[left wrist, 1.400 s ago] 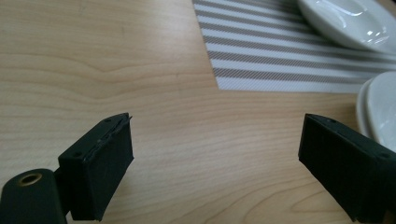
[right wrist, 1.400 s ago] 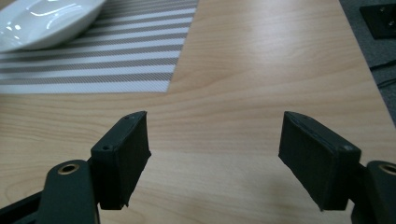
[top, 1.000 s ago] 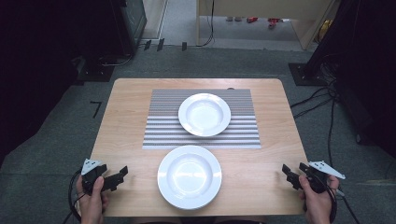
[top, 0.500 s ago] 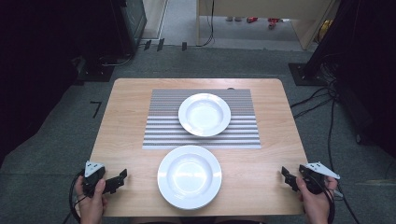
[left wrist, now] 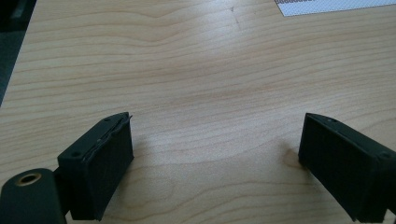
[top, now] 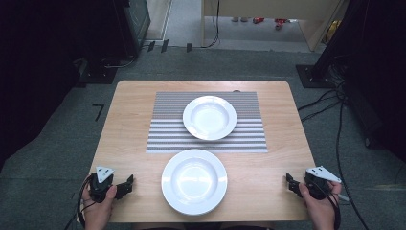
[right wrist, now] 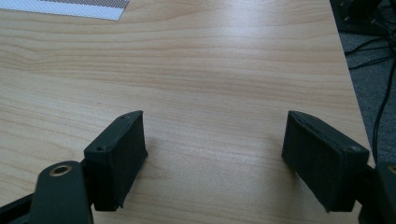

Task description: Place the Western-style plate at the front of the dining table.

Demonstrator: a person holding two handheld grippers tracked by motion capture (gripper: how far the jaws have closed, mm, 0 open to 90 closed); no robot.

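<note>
Two white plates lie on the wooden table. The near plate rests on bare wood by the front edge; the far plate lies on a grey striped placemat. My left gripper sits at the front left corner, open, with bare wood between its pads, a hand's width left of the near plate. At the front right corner my right gripper is open and has just been opening slightly, with nothing between its jaws.
A corner of the placemat shows at the top of each gripper view. Cables trail over the grey floor to the right of the table. Dark equipment stands at the back left.
The left hand has slid slightly down and to the left along the front edge. The plates and the right hand have kept their places.
</note>
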